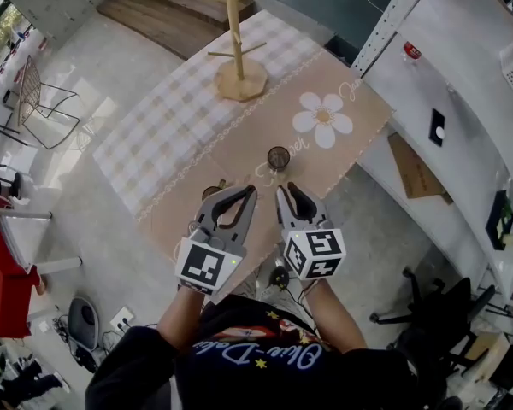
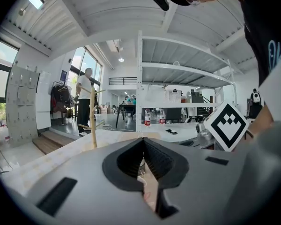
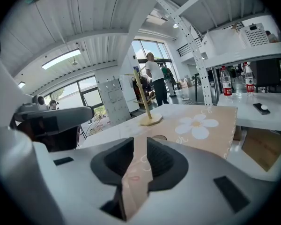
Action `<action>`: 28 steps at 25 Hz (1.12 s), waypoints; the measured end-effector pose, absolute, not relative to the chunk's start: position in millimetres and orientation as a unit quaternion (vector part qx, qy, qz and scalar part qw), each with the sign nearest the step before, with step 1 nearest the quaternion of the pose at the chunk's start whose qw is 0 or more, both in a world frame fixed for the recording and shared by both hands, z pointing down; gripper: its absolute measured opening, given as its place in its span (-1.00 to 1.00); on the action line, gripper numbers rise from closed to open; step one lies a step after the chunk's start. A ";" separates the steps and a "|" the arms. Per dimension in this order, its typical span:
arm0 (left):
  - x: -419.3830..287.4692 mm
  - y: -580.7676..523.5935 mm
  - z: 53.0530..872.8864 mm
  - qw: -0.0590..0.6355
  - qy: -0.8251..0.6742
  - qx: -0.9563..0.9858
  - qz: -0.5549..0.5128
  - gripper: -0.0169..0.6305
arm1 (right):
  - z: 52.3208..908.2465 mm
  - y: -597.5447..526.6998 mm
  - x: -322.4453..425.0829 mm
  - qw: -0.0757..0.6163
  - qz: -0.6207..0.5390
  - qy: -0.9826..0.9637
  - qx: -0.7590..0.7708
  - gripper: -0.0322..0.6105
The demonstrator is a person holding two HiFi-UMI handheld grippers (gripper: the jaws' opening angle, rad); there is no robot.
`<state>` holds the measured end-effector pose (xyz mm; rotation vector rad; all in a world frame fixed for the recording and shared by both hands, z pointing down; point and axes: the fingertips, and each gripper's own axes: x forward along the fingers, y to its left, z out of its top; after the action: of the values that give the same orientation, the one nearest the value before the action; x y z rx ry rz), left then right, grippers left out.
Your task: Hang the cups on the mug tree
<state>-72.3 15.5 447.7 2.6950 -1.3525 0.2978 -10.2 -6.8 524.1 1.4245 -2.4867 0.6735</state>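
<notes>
We stand over the surface [image 1: 154,143], with the tree [image 1: 237,41] upright at its far end, pegs bare, well apart from both cups. Our left gripper [image 1: 250,192] has its jaws pressed together at the tips, gripping nothing. Our right gripper [image 1: 288,189] has its jaws spread, with only the mat showing between them. One cup [image 1: 278,157] stands upright just ahead of the right jaws, and a second cup [image 1: 212,193] sits beside the left gripper. Both look small, dark and glassy, so we judge them light, stiff, slick and breakable. We cannot make out a handle. We would pinch the wall at the rim, gently, leaving any handle free for a peg.
</notes>
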 end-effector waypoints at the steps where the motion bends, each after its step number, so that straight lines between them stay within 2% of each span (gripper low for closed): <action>1: -73.8 14.4 447.7 0.054 -0.444 0.889 0.098 -0.93 | 528.2 -7.3 -11.9 0.102 0.232 -0.839 0.482 -0.60; 5: -81.4 9.5 449.5 0.055 -0.442 0.890 0.100 -0.93 | 542.3 -10.6 -17.3 0.116 0.244 -0.829 0.489 -0.54; 28: -99.8 -10.6 468.0 0.074 -0.408 0.905 0.093 -0.93 | 594.1 -37.2 -29.4 0.171 0.258 -0.777 0.548 -0.49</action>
<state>-99.8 -10.6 468.0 2.7168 -1.2250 0.2796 -29.4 -37.2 594.1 1.5562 -2.2059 0.7333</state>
